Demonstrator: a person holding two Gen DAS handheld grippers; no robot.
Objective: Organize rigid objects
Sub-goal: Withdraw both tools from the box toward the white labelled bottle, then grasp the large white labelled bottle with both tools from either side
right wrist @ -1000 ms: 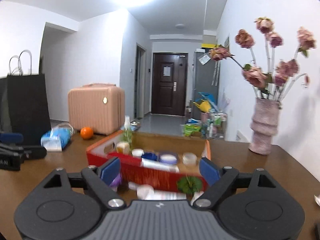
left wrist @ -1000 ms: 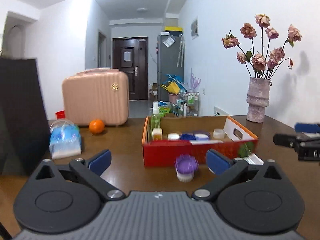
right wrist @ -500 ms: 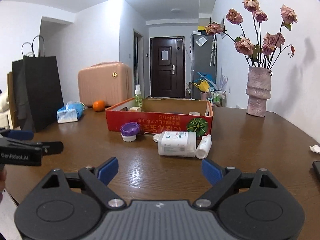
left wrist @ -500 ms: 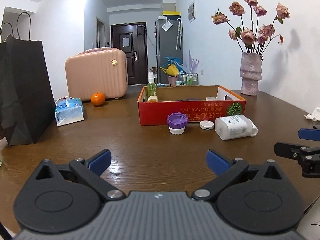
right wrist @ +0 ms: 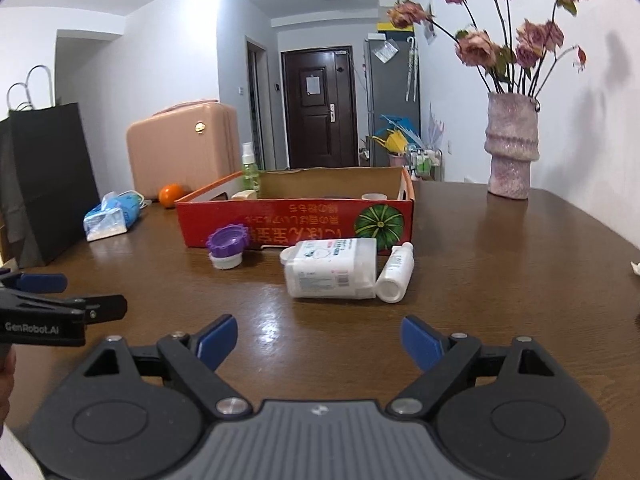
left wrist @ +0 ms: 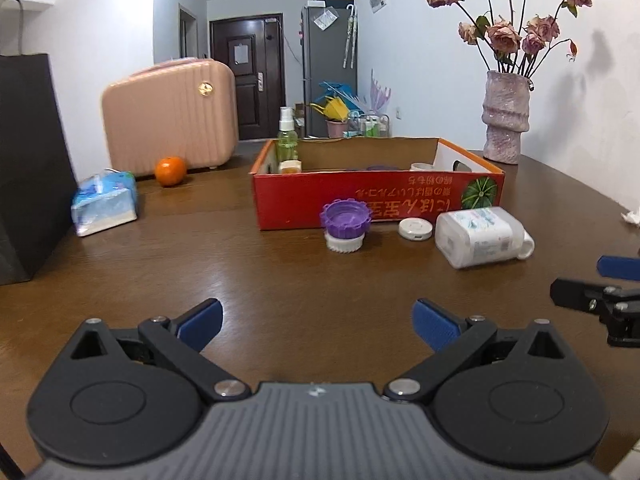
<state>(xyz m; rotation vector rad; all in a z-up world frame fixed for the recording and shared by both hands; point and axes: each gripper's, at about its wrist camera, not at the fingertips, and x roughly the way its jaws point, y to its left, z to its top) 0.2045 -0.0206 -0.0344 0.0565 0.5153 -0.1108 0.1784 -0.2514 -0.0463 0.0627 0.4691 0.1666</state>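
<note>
A red cardboard box (left wrist: 376, 200) (right wrist: 296, 220) stands on the brown table and holds a green spray bottle (left wrist: 287, 140) and small jars. In front of it lie a purple-lidded jar (left wrist: 345, 226) (right wrist: 227, 246), a small round white case (left wrist: 415, 229), a large white bottle on its side (left wrist: 482, 237) (right wrist: 334, 268) and a small white bottle (right wrist: 396, 272). My left gripper (left wrist: 316, 322) is open and empty, low over the table well short of these. My right gripper (right wrist: 319, 340) is open and empty, just short of the large white bottle.
A black paper bag (left wrist: 28, 168) stands at the left. A tissue pack (left wrist: 104, 204), an orange (left wrist: 171, 171) and a pink case (left wrist: 168, 116) sit behind it. A vase of dried roses (left wrist: 506, 116) stands at the back right. A crumpled tissue (left wrist: 632, 216) lies at the right edge.
Both grippers have pulled back from the box toward the near table edge and dropped lower. The objects in front of the box have come fully into view. Both stay open.
</note>
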